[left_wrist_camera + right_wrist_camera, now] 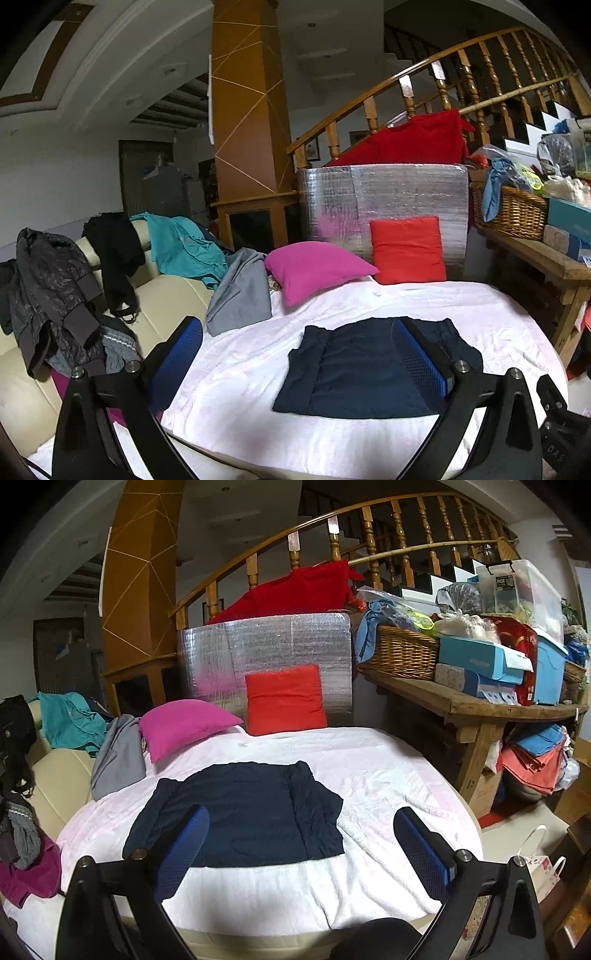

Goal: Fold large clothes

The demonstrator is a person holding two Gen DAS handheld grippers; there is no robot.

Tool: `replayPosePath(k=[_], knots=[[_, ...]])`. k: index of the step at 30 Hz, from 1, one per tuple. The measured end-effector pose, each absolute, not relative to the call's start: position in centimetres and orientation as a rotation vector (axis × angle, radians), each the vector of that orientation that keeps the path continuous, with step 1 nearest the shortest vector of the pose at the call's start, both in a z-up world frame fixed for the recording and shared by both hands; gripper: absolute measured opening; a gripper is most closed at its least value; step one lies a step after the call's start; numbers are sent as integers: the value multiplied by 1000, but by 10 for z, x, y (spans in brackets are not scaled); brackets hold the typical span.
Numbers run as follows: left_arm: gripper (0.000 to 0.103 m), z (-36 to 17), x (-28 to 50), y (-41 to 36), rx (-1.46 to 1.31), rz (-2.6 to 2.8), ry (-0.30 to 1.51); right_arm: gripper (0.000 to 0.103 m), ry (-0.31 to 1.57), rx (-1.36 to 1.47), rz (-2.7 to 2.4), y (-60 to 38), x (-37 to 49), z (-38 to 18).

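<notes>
A navy blue garment (354, 373) lies folded into a rough rectangle on the white sheet (258, 369) of the bed. It also shows in the right wrist view (251, 812), with its sleeves tucked in at both sides. My left gripper (299, 354) is open and empty, held above the near edge of the bed, its right finger over the garment's right side. My right gripper (301, 840) is open and empty, above the garment's near edge, its left finger over the garment's lower left corner.
A magenta pillow (314, 267) and a red pillow (408, 249) lie at the bed's far side against a silver foil panel (384, 195). A grey garment (240, 295) and other clothes drape a cream sofa (173, 295) at left. A cluttered wooden bench (472, 701) stands at right.
</notes>
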State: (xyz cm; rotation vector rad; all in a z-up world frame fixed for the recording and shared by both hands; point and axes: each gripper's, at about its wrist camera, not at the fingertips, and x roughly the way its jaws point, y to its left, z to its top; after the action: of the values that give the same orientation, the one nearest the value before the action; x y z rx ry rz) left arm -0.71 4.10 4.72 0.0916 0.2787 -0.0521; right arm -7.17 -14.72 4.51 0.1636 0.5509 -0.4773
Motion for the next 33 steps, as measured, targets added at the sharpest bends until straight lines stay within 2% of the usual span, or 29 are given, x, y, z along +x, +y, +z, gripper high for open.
replayPosePath(k=[33], knots=[[102,40,-5,43,107,-91,311,102,577,152,-466,-142,-66,39]])
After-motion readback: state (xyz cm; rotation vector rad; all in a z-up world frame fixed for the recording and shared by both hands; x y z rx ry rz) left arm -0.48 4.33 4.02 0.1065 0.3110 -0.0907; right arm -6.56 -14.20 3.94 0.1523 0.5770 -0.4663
